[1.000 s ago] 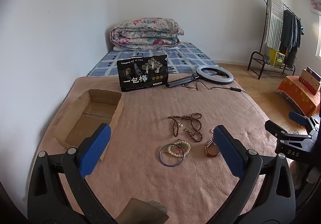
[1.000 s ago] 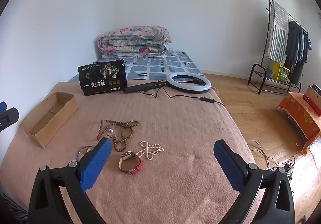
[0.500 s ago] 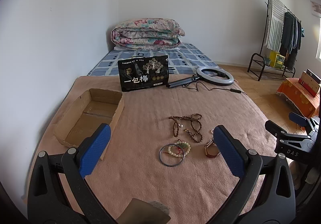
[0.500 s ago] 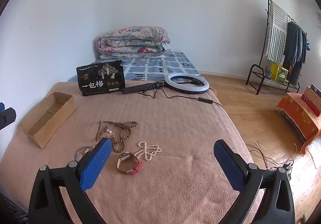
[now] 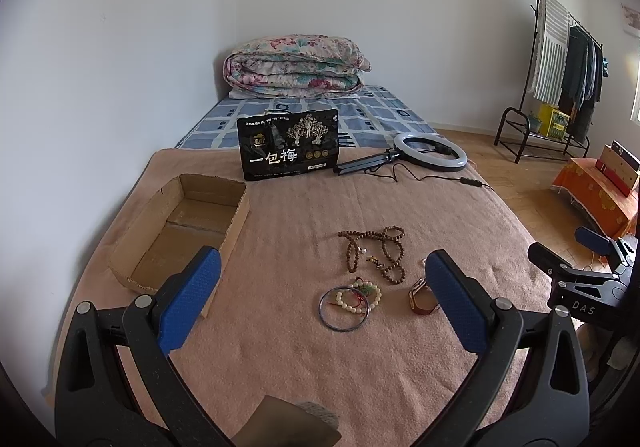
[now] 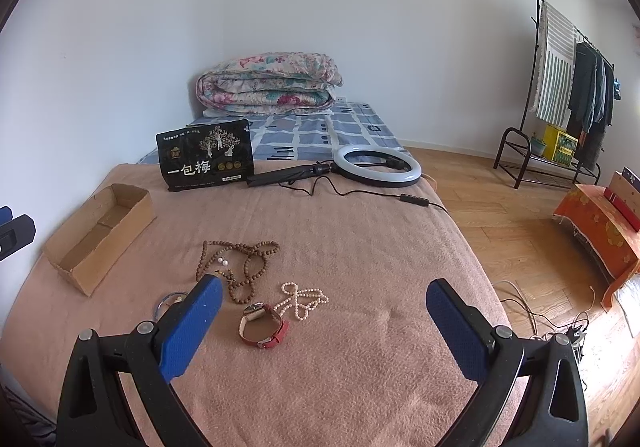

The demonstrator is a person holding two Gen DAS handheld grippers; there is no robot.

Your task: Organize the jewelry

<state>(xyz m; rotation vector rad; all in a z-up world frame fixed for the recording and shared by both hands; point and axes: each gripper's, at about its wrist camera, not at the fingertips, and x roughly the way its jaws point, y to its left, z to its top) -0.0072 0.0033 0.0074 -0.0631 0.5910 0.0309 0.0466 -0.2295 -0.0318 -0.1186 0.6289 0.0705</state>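
Note:
Jewelry lies in a loose cluster on the pink blanket point(image 5: 280, 347). A brown wooden bead necklace point(image 5: 374, 253) point(image 6: 244, 267) is farthest back. Nearer are a thin blue bangle point(image 5: 343, 307) with a white bead bracelet point(image 5: 362, 293), a red-strapped watch point(image 6: 262, 325) point(image 5: 420, 297) and a white pearl necklace point(image 6: 302, 297). An empty cardboard box point(image 5: 180, 233) point(image 6: 100, 237) sits to the left. My left gripper point(image 5: 320, 303) hovers open above the near side of the cluster, holding nothing. My right gripper point(image 6: 324, 323) is open and empty, right of the watch.
A black snack bag point(image 5: 289, 149) stands at the back beside a ring light point(image 5: 430, 151) on a folded tripod with a trailing cable point(image 6: 380, 193). A folded floral quilt point(image 5: 296, 65) lies on the mattress behind. A clothes rack point(image 6: 560, 95) and an orange-covered stand point(image 6: 600, 235) are right.
Both grippers have drifted only slightly; the scene shifts a little in each view. The jewelry and box have not moved, and both grippers stay open.

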